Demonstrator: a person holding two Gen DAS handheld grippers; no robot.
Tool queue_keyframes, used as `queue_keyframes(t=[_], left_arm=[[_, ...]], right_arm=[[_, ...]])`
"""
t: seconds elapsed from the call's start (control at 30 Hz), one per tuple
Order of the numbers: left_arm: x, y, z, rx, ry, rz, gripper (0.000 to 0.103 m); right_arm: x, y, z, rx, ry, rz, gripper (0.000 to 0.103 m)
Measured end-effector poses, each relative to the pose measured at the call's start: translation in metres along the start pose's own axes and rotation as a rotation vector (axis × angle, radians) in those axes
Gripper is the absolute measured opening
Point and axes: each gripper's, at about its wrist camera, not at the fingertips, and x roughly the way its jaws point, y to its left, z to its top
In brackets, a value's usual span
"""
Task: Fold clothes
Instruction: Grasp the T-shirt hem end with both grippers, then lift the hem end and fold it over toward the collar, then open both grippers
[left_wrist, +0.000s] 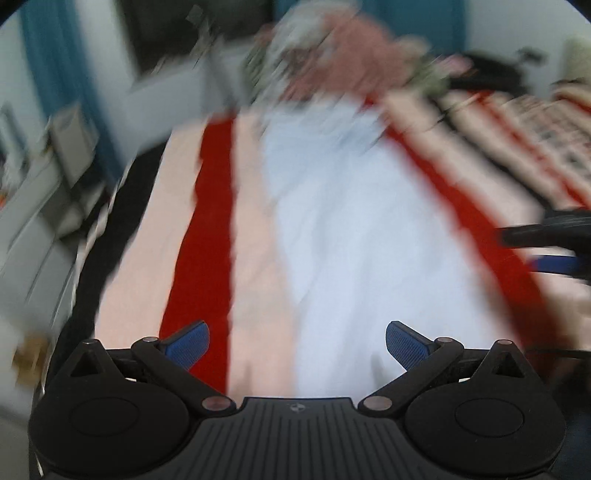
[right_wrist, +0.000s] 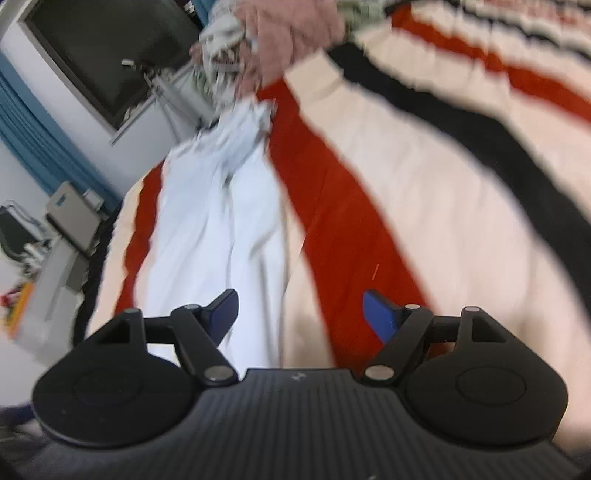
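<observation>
Both views motion-blurred. Far left, left wrist view: blue curtain (left_wrist: 37, 55) against a pale wall, grey box-shaped items (left_wrist: 70, 144) below it, detail unreadable. Next, striped bed cover (left_wrist: 214, 221) in cream, red and black bands, spread over the bed. Centre: pale blue-white garment (left_wrist: 351, 229), laid lengthwise along the cover, flat, stretching away from the camera; in the right wrist view the same garment (right_wrist: 218, 229) on the left half, with a lengthwise crease and a bunched far end. Beyond its far end: heap of pinkish and patterned clothes (left_wrist: 332, 51), heaped and blurred, also at the top of the right wrist view (right_wrist: 280, 40). Foreground: left gripper (left_wrist: 297, 345), jaws spread wide, nothing between them, poised above the garment's near end. Right edge of the left wrist view: right gripper (left_wrist: 546, 243), dark with a blue pad, blurred; in its own view (right_wrist: 299, 314) jaws wide apart, empty, above the garment's right edge and the red band. Dark screen (right_wrist: 99, 55) upper left of the right wrist view.
</observation>
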Motion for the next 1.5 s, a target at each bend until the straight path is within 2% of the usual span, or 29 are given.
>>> queue_keyframes(t=[0.03, 0.1, 0.13, 0.17, 0.23, 0.33, 0.4, 0.6, 0.67, 0.73, 0.77, 0.83, 0.87, 0.97, 1.03, 1.1, 1.23, 1.4, 1.5], left_arm=[[0.017, 0.008, -0.004, -0.035, 0.034, -0.012, 0.102], [0.045, 0.028, -0.013, -0.135, 0.090, -0.125, 0.099], [0.057, 0.038, -0.018, -0.189, 0.116, -0.176, 0.093], [0.064, 0.049, -0.021, -0.256, 0.139, -0.210, 0.091], [0.076, 0.068, -0.027, -0.378, 0.176, -0.276, 0.091], [0.075, 0.083, -0.031, -0.456, 0.158, -0.340, 0.088], [0.074, 0.084, -0.035, -0.461, 0.159, -0.356, 0.083], [0.064, 0.084, -0.050, -0.511, 0.166, -0.431, 0.061], [0.061, 0.083, -0.059, -0.543, 0.171, -0.439, 0.051], [0.058, 0.083, -0.066, -0.581, 0.171, -0.445, 0.035], [0.058, 0.082, -0.068, -0.586, 0.171, -0.453, 0.032], [0.056, 0.080, -0.070, -0.591, 0.170, -0.462, 0.009], [0.056, 0.080, -0.071, -0.601, 0.169, -0.473, 0.008], [0.055, 0.083, -0.073, -0.643, 0.153, -0.509, 0.005], [0.052, 0.092, -0.076, -0.686, 0.137, -0.543, 0.004], [0.051, 0.100, -0.075, -0.748, 0.156, -0.569, 0.004], [0.037, 0.117, -0.053, -0.863, 0.110, -0.649, 0.003], [-0.026, 0.128, -0.008, -0.886, -0.021, -0.749, 0.003], [-0.067, 0.128, 0.007, -0.859, -0.095, -0.769, 0.003]], right_arm=[[0.004, -0.001, -0.004, 0.027, 0.039, 0.018, 0.077], [0.011, -0.004, -0.012, 0.083, 0.117, 0.054, 0.076], [0.016, -0.005, -0.017, 0.116, 0.154, 0.070, 0.073], [0.020, -0.005, -0.021, 0.134, 0.189, 0.072, 0.067], [0.027, -0.005, -0.028, 0.159, 0.244, 0.065, 0.067], [0.032, 0.001, -0.035, 0.137, 0.282, 0.033, 0.067], [0.034, 0.008, -0.040, 0.101, 0.301, 0.017, 0.066], [0.024, 0.023, -0.066, 0.084, 0.376, 0.032, 0.045], [0.016, 0.028, -0.075, 0.073, 0.340, 0.006, 0.040], [0.014, 0.034, -0.078, 0.051, 0.319, -0.026, 0.038], [0.013, 0.036, -0.080, 0.053, 0.309, -0.043, 0.032], [0.008, 0.036, -0.082, 0.068, 0.292, -0.044, 0.023], [0.005, 0.036, -0.083, 0.073, 0.282, -0.039, 0.016], [-0.007, 0.033, -0.083, 0.074, 0.235, -0.014, 0.010], [-0.014, 0.030, -0.078, 0.101, 0.193, 0.030, 0.009], [-0.024, 0.028, -0.071, 0.114, 0.139, 0.092, 0.009], [-0.053, 0.043, -0.040, 0.051, -0.010, 0.166, 0.008], [-0.096, 0.070, 0.010, 0.034, -0.121, 0.265, 0.008], [-0.122, 0.077, 0.026, 0.026, -0.153, 0.316, 0.008]])
